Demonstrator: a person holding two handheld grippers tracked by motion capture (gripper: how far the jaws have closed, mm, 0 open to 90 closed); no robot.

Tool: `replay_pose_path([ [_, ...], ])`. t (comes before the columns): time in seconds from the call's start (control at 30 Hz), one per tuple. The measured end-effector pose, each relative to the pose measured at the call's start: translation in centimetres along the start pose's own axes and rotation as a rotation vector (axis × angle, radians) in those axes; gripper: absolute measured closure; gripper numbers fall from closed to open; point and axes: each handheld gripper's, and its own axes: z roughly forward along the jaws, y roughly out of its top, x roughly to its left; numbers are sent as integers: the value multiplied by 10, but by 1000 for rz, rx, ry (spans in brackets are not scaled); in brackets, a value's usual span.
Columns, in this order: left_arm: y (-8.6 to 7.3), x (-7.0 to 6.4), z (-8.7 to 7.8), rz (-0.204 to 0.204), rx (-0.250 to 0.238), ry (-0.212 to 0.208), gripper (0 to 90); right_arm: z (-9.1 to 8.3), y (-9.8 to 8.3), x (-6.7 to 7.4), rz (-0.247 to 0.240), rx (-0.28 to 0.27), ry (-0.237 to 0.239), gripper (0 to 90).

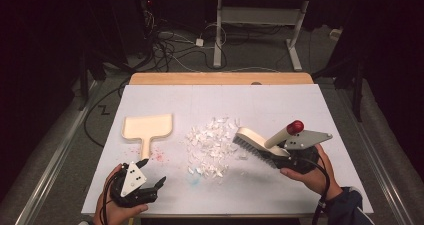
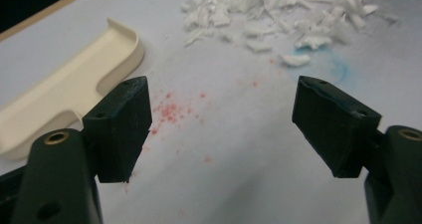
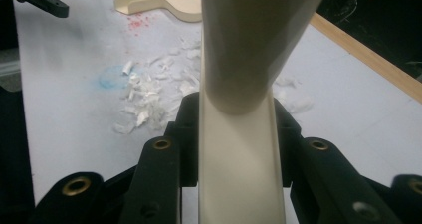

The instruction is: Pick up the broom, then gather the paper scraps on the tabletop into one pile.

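A cream dustpan [image 1: 147, 126] [image 2: 59, 97] lies flat at the table's left, handle toward me. My left gripper [image 1: 151, 172] [image 2: 224, 129] is open just in front of that handle's end, with bare table between its fingers. A pile of white scraps [image 1: 212, 145] [image 2: 278, 15] [image 3: 149, 99] covers the middle. My right gripper [image 1: 278, 157] [image 3: 239, 129] is shut on the cream handle of a brush [image 1: 252, 140] [image 3: 249, 45]. The brush's red-tipped end points up and right, and its dark bristles face the right edge of the scraps.
Red specks [image 1: 159, 156] [image 2: 171, 109] and a pale blue stain [image 1: 192, 181] [image 2: 326, 67] mark the white table cover [image 1: 300, 100]. A wooden table edge [image 1: 220, 78] runs along the back. Beyond it, cables and a desk frame [image 1: 220, 30] stand on the floor.
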Motion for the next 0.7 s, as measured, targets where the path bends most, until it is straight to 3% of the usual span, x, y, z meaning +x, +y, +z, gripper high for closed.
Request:
replay_pose_path([
  [0.13, -2, -2, 2, 31, 13, 15, 213, 0, 0, -3, 4, 10, -27, 681],
  [0.33, -3, -4, 4, 46, 26, 7, 203, -1, -1, -9, 25, 9, -55, 681],
  [0.57, -3, -5, 4, 51, 25, -8, 197, -4, -7, -20, 51, 9, -99, 681],
  [0.7, -4, -4, 4, 42, 24, -9, 194, -1, -9, -28, 60, 25, -154, 681],
])
